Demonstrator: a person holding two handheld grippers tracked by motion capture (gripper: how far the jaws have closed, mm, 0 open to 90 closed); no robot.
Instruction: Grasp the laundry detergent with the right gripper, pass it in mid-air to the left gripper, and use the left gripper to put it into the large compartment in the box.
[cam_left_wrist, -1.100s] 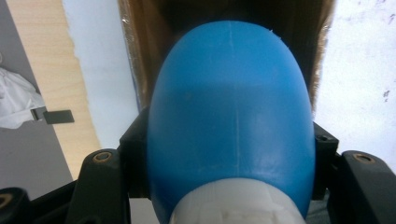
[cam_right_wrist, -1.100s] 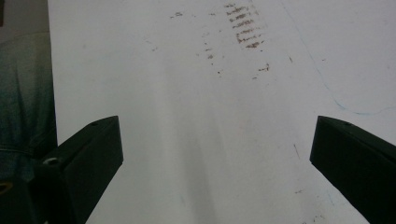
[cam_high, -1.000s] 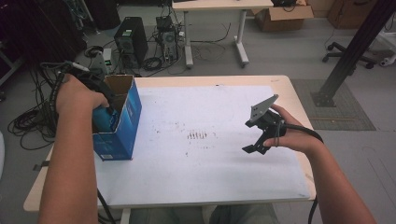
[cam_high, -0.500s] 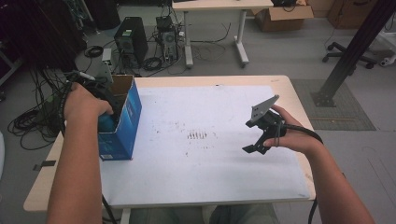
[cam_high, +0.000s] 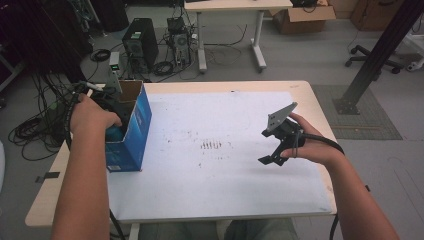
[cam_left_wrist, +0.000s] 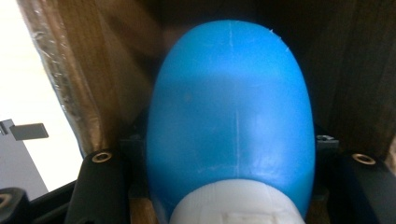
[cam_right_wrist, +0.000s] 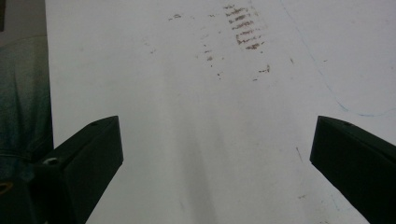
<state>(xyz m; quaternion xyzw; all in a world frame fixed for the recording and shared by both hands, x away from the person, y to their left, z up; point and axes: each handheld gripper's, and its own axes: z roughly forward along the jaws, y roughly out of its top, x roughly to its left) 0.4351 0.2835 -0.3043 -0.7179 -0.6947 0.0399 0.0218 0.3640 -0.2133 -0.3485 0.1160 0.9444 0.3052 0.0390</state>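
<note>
- The left gripper (cam_high: 111, 107) reaches down into the open top of a blue cardboard box (cam_high: 131, 134) that stands upright at the left edge of the tabletop (cam_high: 300, 92), on the white sheet (cam_high: 220, 160) that covers most of it.
- In the left gripper view, this gripper is clamped on a blue egg-shaped object (cam_left_wrist: 229, 116) with a white ribbed base; the object sits squarely between the two black jaws, its rounded end pointing away from the camera.
- Around the egg-shaped object stand the brown inner walls of the box, so the object is inside the box, held and not resting loose.
- The right gripper (cam_high: 274, 152) hangs above the right half of the white sheet, well apart from the box, its grey three-cornered plate tilted upward.
- In the right gripper view its jaws stand wide apart with nothing between them; below lies the white sheet with a patch of brown smudges (cam_right_wrist: 243, 30).
- On the floor beyond the tabletop stand a computer tower (cam_high: 139, 47) and tangled cables.
</note>
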